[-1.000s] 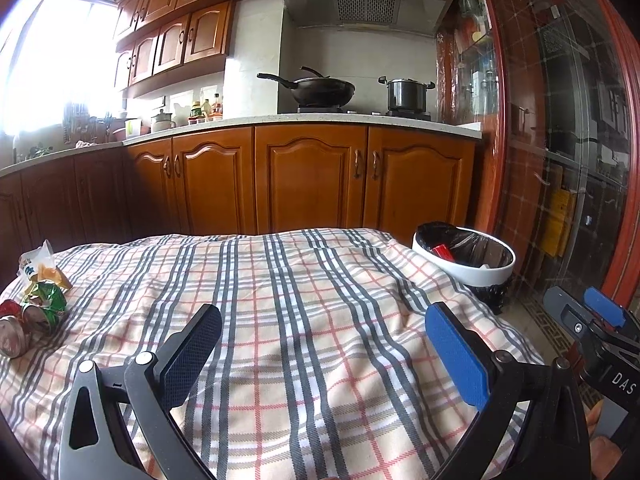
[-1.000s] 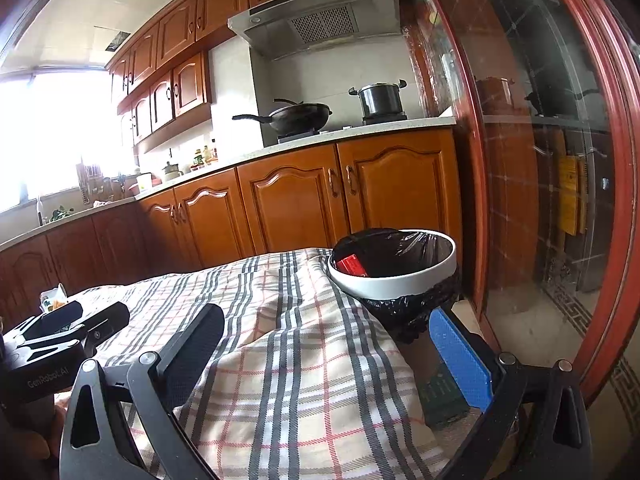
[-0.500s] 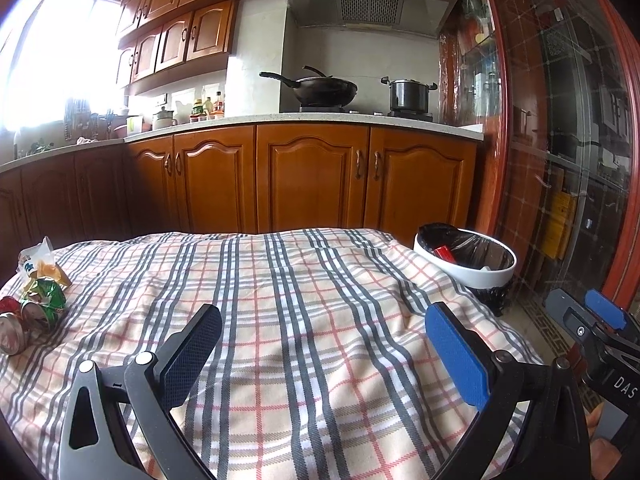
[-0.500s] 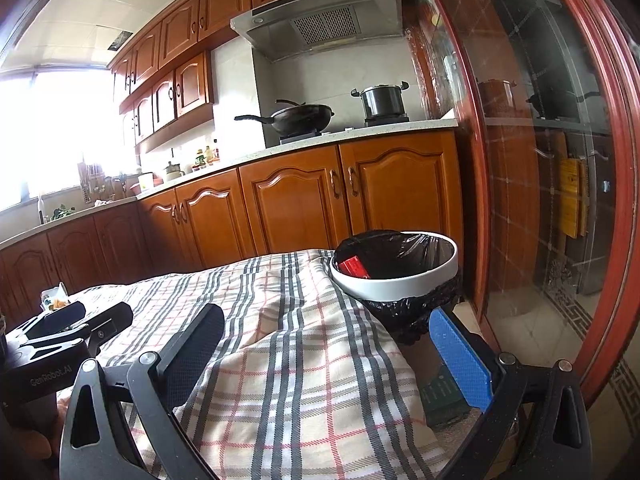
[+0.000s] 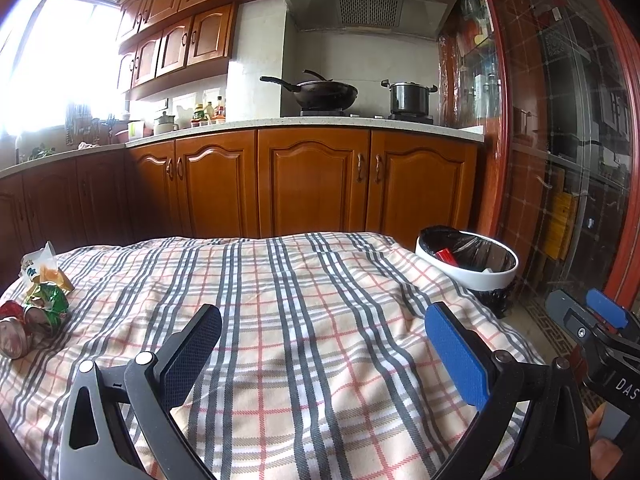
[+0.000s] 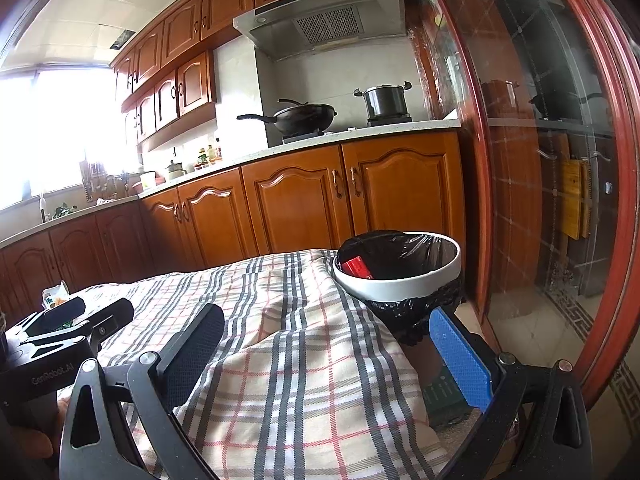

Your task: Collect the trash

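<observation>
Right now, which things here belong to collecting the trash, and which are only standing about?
For the job: crumpled wrappers, crushed can, white bin, red packet already inside.

Just about: wok, steel pot, bottles, plaid cloth.

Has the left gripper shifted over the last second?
Barely: the left gripper tilted slightly up; the trash bin sits a little lower in its view.

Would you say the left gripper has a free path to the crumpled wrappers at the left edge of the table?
Probably yes. The left gripper is open and empty above the plaid cloth, and only bare cloth lies between it and the wrappers off to its left; it would need to swing that way.
</observation>
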{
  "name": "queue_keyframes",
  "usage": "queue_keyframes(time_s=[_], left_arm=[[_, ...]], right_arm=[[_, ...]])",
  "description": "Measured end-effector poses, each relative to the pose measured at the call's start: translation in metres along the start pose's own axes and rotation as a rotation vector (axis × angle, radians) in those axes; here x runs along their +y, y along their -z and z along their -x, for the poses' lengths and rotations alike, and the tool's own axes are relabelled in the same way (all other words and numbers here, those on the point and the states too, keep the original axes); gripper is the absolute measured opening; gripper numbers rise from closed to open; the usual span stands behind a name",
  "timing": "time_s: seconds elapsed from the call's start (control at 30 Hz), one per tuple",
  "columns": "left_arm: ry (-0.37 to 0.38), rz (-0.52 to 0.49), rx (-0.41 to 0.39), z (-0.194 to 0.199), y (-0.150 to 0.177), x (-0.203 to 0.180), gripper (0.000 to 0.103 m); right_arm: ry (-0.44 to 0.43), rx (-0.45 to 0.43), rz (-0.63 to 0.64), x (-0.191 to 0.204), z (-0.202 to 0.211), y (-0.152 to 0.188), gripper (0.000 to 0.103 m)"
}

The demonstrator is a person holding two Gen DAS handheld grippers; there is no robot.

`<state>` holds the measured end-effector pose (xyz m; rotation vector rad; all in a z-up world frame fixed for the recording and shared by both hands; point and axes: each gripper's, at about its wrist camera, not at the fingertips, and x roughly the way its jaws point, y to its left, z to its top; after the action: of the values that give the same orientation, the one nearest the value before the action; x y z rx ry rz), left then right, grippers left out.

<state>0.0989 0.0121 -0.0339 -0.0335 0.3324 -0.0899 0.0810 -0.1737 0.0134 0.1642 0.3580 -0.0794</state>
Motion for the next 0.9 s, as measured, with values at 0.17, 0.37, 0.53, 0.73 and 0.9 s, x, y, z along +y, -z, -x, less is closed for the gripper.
queue_keyframes(time_s=[0.17, 0.37, 0.53, 0.73, 0.9], left_arm=[[0.003, -0.004, 0.001, -0.0007, 0.0003, -0.0005, 0.102], [0.004, -0.002, 0.0, -0.0001, 0.0007, -0.0005, 0.102], [0.006, -0.004, 0.0, -0.0007, 0.0009, -0.0002, 0.102], [0.008, -0.006, 0.001, -0.0011, 0.0012, 0.0003, 0.102], [0.008, -0.005, 0.001, -0.0009, 0.0013, -0.0001, 0.102]], right_arm=[[-0.004, 0.004, -0.002, -0.0005, -0.0013, 0.0002, 0.103], [-0.006, 0.006, -0.004, 0.0002, -0.002, 0.0006, 0.103], [-0.009, 0.01, -0.005, 0.0, -0.0024, 0.0003, 0.103], [-0.013, 0.013, -0.001, -0.0004, -0.0031, -0.0003, 0.103], [-0.017, 0.012, -0.003, -0.0016, -0.0034, -0.0006, 0.103]])
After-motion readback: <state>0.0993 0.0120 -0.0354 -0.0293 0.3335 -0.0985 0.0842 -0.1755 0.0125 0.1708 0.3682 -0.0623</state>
